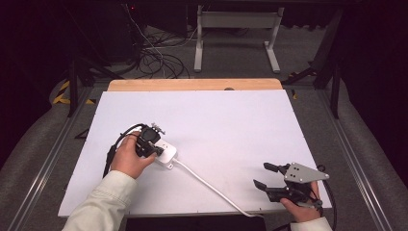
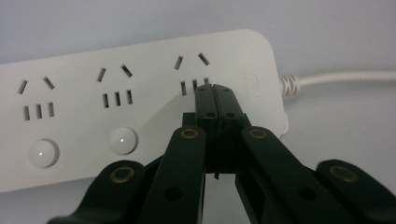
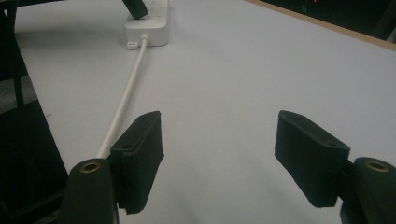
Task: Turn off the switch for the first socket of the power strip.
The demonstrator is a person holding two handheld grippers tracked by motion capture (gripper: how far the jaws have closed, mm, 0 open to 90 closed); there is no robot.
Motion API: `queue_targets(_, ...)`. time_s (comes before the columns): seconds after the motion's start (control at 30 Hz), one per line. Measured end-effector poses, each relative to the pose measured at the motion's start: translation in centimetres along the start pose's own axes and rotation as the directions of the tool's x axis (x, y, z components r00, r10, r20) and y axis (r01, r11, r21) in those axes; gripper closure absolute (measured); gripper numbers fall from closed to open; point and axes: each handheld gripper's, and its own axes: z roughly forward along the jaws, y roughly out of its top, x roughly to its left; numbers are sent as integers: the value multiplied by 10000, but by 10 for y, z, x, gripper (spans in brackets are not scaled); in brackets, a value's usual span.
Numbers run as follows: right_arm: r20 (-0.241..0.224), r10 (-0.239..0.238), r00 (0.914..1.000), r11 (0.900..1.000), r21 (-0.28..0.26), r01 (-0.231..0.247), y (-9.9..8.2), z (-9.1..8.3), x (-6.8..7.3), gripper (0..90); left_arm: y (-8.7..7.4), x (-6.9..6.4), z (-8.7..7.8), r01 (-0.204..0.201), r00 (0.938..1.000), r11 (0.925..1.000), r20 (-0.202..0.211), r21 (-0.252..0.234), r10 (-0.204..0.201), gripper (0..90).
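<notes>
now the left gripper (image 2: 215, 100) has its jaws pressed together with nothing between them, and their tips rest on the strip (image 2: 140, 98), at the socket nearest the cord end. in the high view the strip (image 1: 166, 153) lies on the table (image 1: 231, 125) at about 8 o'clock from the table's middle, partly under the left gripper (image 1: 150, 143), with the cord (image 1: 211, 186) running off toward 5 o'clock and over the near edge. the right gripper (image 1: 262, 175) hovers low at 4 o'clock, jaws wide apart and empty, well apart from the strip; in its own view the cord (image 3: 123, 105) passes just beside one jaw.

the step in hand looks like pressing something on the strip's face, probably a switch. two round buttons (image 2: 123, 140) show at 9 o'clock of the tips; a third would lie under the jaws, though that spot is hidden, so i cannot tell whether the tips sit on a button or on the socket slots. to do it well: keep the jaws closed so they act as one blunt point, come straight down rather than at a slant so the strip does not skid, and if it slides, steady the cord end with the right gripper.

faint embossed lettering sits at the strip's cord end, too pale to read. no other writing shows.
</notes>
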Motion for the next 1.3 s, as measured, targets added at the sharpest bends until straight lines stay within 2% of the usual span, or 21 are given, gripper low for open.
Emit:
queue_targets(0.1,-14,14,10000,10000,-35,-14,0,0,1,327,0,-2,1,24,9999,10000,-147,-34,-25,900)
queue_targets(0.17,-22,21,10000,10000,-39,-21,0,0,1,327,0,-1,0,127,9999,9999,-104,-52,-127,900)
queue_targets(0.3,-25,23,10000,10000,-41,-23,0,-1,1,326,-5,-1,0,207,9997,9992,-150,-353,-213,900)
queue_targets(0.57,-65,31,10000,10000,-46,-31,0,0,1,326,-13,3,1,527,9986,9958,115,-749,-520,900)
queue_targets(0.63,-83,49,10000,10000,-38,-49,0,0,0,326,-13,1,1,521,9986,9957,9,-760,-521,900)
queue_targets(0.7,-82,40,10000,10000,-33,-40,0,1,0,326,-11,-4,0,313,9989,9970,-325,-708,-336,900)
queue_targets(0.73,-82,40,10000,10000,-33,-40,0,1,0,326,-9,-6,-1,185,9987,9985,-472,-518,-209,900)
queue_targets(0.9,4,99,10000,9999,-73,-99,0,0,-2,326,-3,-17,-19,11,9998,9908,-218,-1351,-41,900)
queue_targets(1.3,-20,85,10000,9999,-86,-85,0,0,-1,326,-2,-28,-48,-240,9997,9783,31,-2058,252,900)
